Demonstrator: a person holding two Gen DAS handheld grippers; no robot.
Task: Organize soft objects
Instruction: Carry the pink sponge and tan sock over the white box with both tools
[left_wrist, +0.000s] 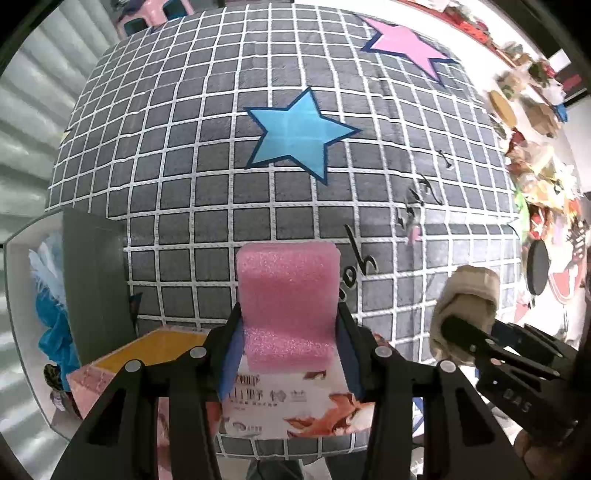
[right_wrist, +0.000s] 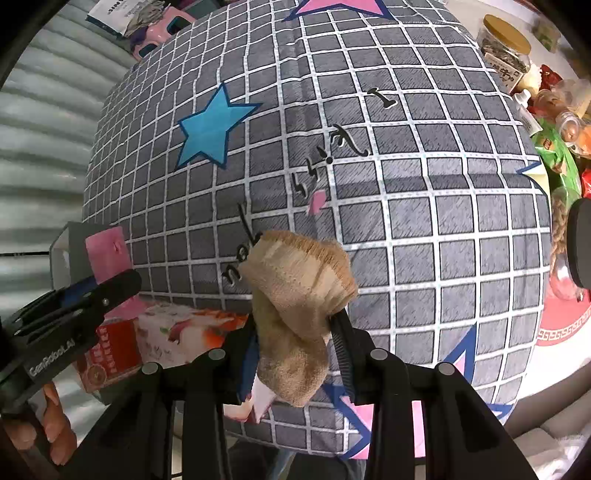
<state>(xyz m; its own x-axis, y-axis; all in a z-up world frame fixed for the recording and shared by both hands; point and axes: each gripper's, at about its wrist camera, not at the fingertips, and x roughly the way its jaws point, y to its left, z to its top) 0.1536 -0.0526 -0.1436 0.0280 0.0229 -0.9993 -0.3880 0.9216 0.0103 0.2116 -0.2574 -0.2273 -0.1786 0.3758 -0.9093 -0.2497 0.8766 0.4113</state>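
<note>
Left wrist view: you are carrying, left gripper (left_wrist: 290, 325) clamping pink foam (left_wrist: 288, 295), right gripper (right_wrist: 295, 332) clamping beige sock (right_wrist: 299, 295); next, probably drop both in the bin (left_wrist: 18, 295) at lower left.

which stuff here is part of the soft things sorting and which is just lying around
Part of the job:
- pink foam block, held in the left gripper
- tan sock, held in the right gripper
- grey checked cushion

Just lying about:
- printed tissue pack
- jar with a tan lid
- green snack packet
- pink stool
</note>
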